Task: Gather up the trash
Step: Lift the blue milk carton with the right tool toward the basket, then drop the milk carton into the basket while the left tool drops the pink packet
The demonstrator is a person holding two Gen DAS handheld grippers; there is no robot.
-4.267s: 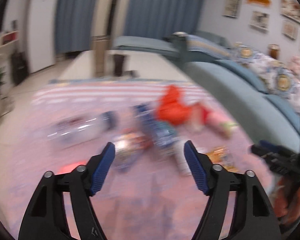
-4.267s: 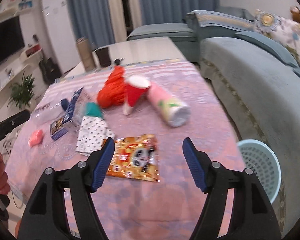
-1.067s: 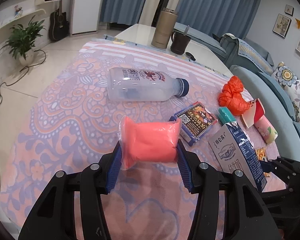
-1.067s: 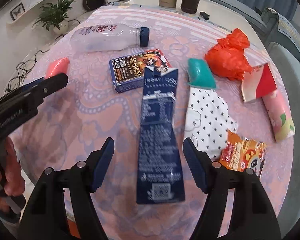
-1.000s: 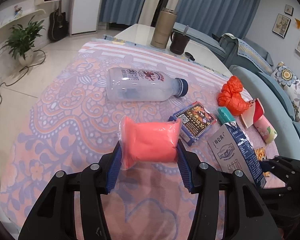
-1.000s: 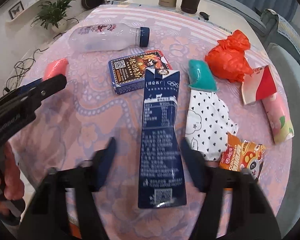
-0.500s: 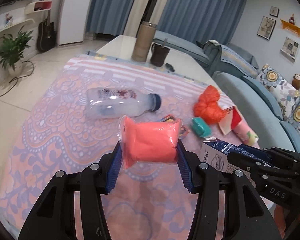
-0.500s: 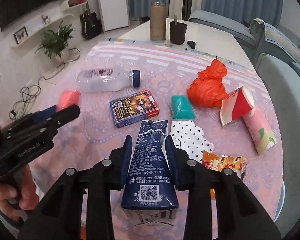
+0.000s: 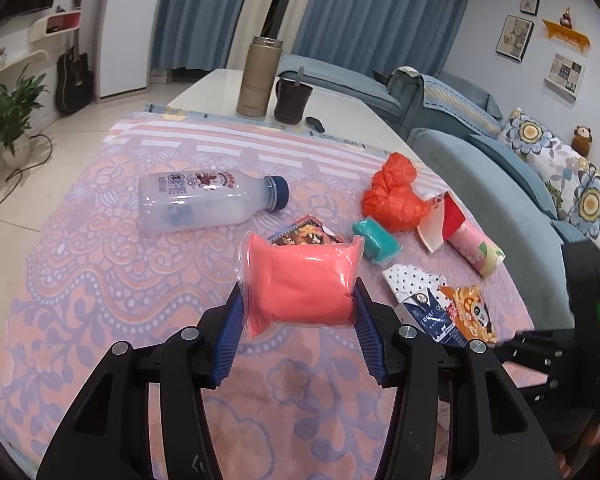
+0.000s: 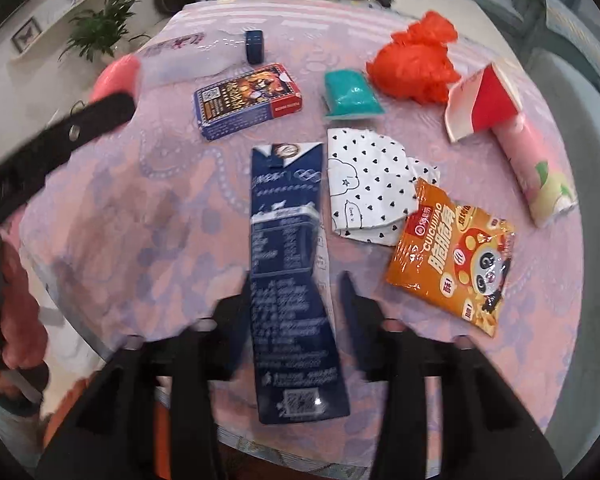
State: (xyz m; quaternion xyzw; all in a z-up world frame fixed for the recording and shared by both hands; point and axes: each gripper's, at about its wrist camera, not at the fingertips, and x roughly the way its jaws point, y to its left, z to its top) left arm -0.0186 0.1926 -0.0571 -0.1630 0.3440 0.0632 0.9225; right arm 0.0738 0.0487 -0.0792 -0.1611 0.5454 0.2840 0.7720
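Note:
My left gripper point(image 9: 298, 300) is shut on a pink soft packet point(image 9: 300, 276), held above the patterned tablecloth point(image 9: 100, 288). In the right wrist view a dark blue carton point(image 10: 286, 200) lies lengthwise between the fingers of my right gripper point(image 10: 296, 284). Those jaws are opening, and the right finger stands clear of the carton's side. Other trash lies on the cloth: a clear bottle point(image 9: 196, 200), a card box point(image 10: 246, 98), a teal packet point(image 10: 350, 92), an orange bag point(image 10: 416, 64), a red-white paper cup point(image 10: 482, 102), a pink tube point(image 10: 540, 176), a dotted wrapper point(image 10: 364, 184) and an orange snack bag point(image 10: 456, 256).
A tall thermos point(image 9: 258, 76) and a dark mug point(image 9: 292, 100) stand on the white table end beyond the cloth. A blue-grey sofa point(image 9: 500, 200) runs along the right side. A person's hand point(image 10: 16, 320) holds the left gripper at the table's near-left corner.
The right gripper's jaws, clamped on the blue carton half a second ago, have spread apart and the view looks down more steeply. The left gripper has lifted the pink packet higher.

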